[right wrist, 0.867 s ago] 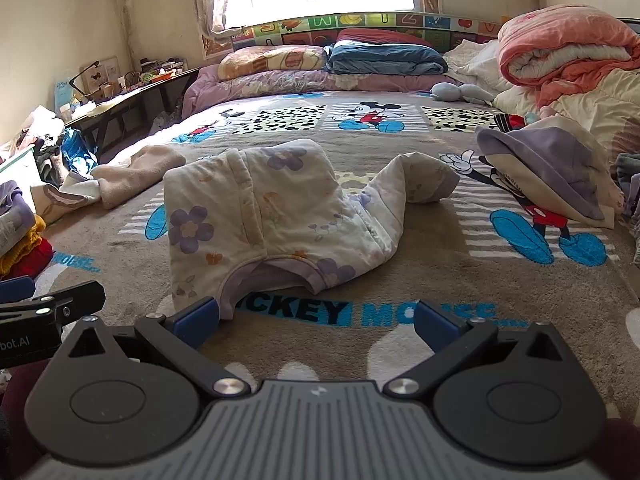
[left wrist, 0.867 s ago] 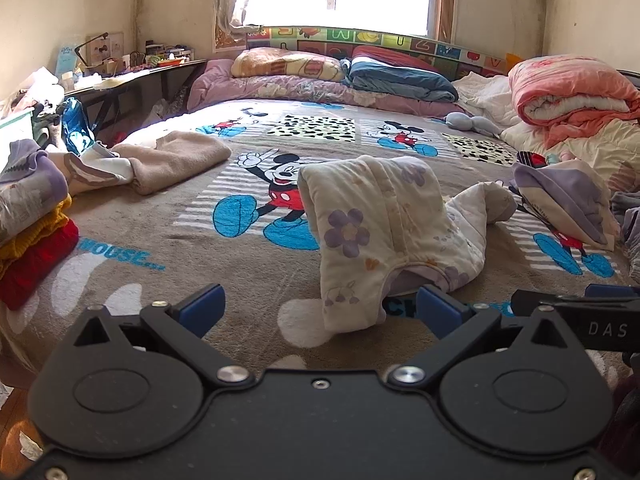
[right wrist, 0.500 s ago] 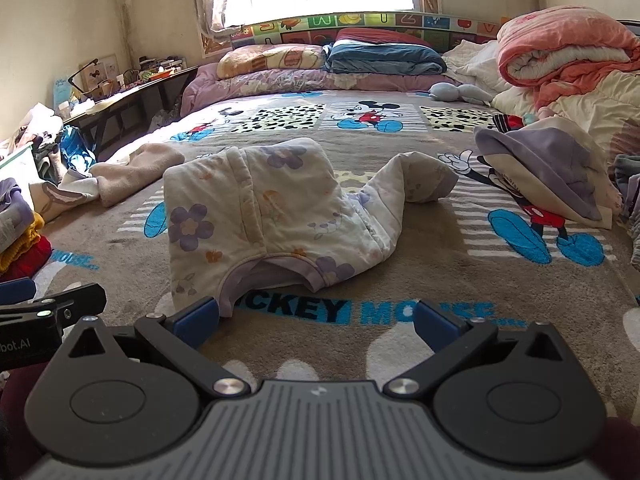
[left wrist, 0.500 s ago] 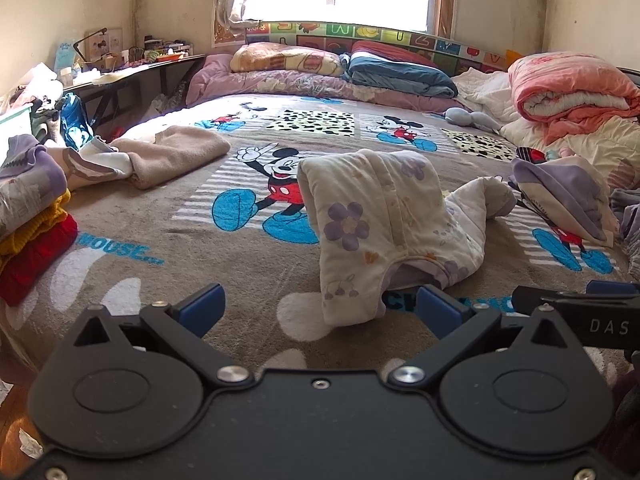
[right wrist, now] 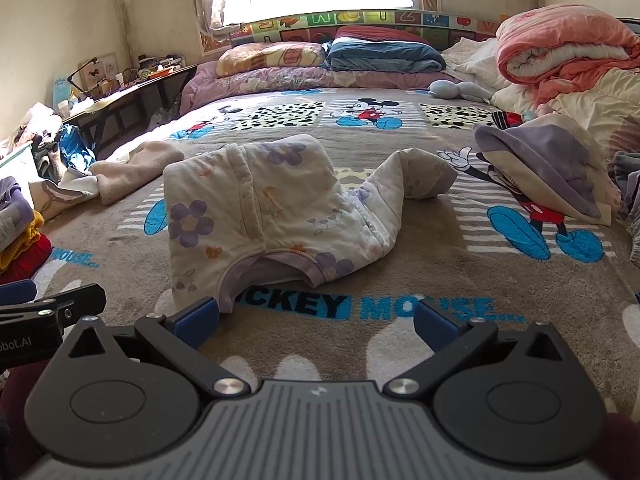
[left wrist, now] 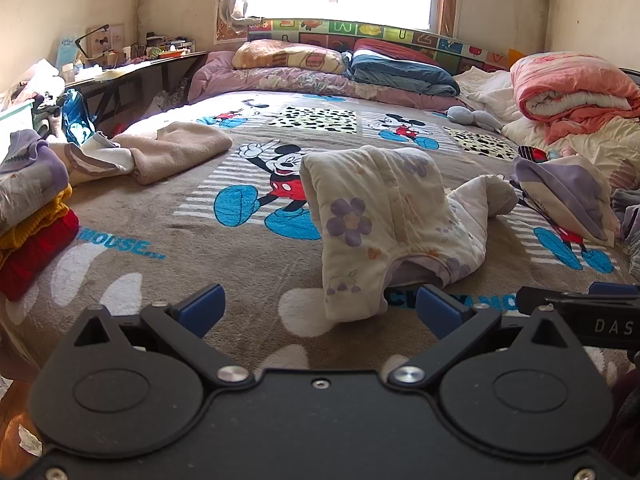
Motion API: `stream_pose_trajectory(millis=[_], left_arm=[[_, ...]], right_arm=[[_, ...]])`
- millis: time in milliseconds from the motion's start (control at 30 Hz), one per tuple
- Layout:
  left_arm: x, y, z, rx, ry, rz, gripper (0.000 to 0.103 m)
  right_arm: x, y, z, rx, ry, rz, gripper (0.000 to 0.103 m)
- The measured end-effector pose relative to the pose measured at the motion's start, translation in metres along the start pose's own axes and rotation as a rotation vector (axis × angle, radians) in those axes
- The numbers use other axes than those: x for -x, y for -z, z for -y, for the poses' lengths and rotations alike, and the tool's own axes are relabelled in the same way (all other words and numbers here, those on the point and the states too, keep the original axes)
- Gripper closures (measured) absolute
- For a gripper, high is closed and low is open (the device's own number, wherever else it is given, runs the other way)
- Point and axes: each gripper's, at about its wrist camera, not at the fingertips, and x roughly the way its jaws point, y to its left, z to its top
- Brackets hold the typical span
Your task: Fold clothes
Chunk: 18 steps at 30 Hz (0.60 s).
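A cream padded garment with purple flowers (left wrist: 380, 224) (right wrist: 260, 216) lies crumpled on the grey cartoon-mouse blanket (left wrist: 160, 264), one sleeve (right wrist: 416, 176) trailing to the right. My left gripper (left wrist: 318, 310) is open just short of the garment's near hem, nothing between its blue pads. My right gripper (right wrist: 316, 322) is open too, its left pad (right wrist: 198, 316) close beside the hem's corner; I cannot tell if it touches. Each gripper's body shows at the edge of the other's view.
A beige cloth (left wrist: 176, 148) lies at the left. A stack of red, yellow and purple clothes (left wrist: 28, 224) sits at the near left edge. A purple-and-cream garment (right wrist: 548, 168) lies at the right, with pink bedding (right wrist: 568, 44) behind. Pillows line the headboard.
Both views have shifted only slightly; the garment sits a little nearer and lower in the frames. Both grippers stay open and empty.
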Motion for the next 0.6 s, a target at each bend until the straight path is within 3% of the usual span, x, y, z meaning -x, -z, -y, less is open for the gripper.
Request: stream_pose_trajectory(millis=[600], left_arm=[[0.0022, -0.0002, -0.0004, 0.002, 0.001, 0.000, 0.000]], right_arm=[[0.0008, 0.0019, 0.0009, -0.005, -0.001, -0.006, 0.000]])
